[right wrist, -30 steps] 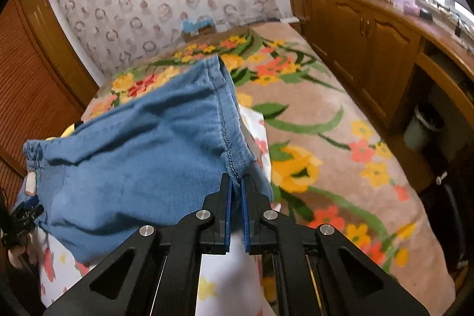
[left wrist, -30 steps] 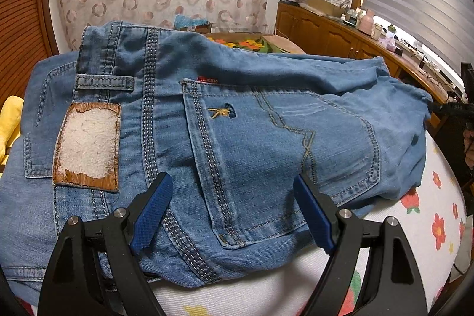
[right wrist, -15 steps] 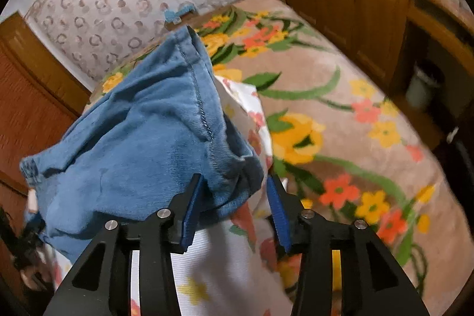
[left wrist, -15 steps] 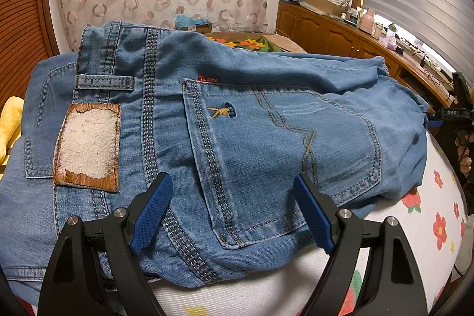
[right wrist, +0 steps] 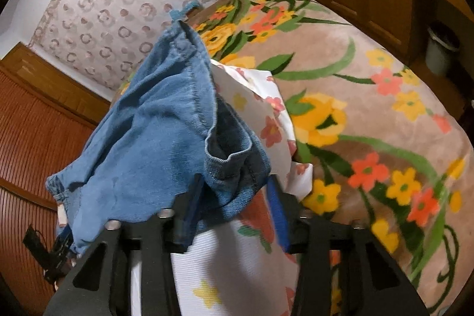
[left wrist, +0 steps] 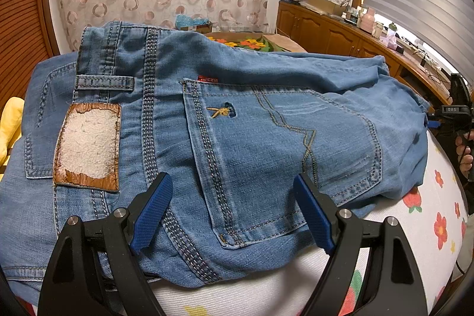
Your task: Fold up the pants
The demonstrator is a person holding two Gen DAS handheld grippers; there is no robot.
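Pants (left wrist: 231, 144) are lying folded on a white flowered cloth (left wrist: 426, 215) over the bed, waistband at left. Left hand-held gripper (left wrist: 234, 212) is hovering released above the back pocket (left wrist: 281, 156). At right, right hand-held gripper (right wrist: 235, 211) has just been closing, jaws straddling the hem (right wrist: 234, 165) without clamping.

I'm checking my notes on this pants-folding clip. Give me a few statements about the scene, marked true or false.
1. The left gripper is clamped shut on the jeans. False: its jaws stand wide open above the back pocket.
2. The jeans carry a worn brown patch. True.
3. The right gripper has the hem between its jaws. True; they have just been closing.
4. The jeans lie on bare wood. False: on a white flowered cloth.
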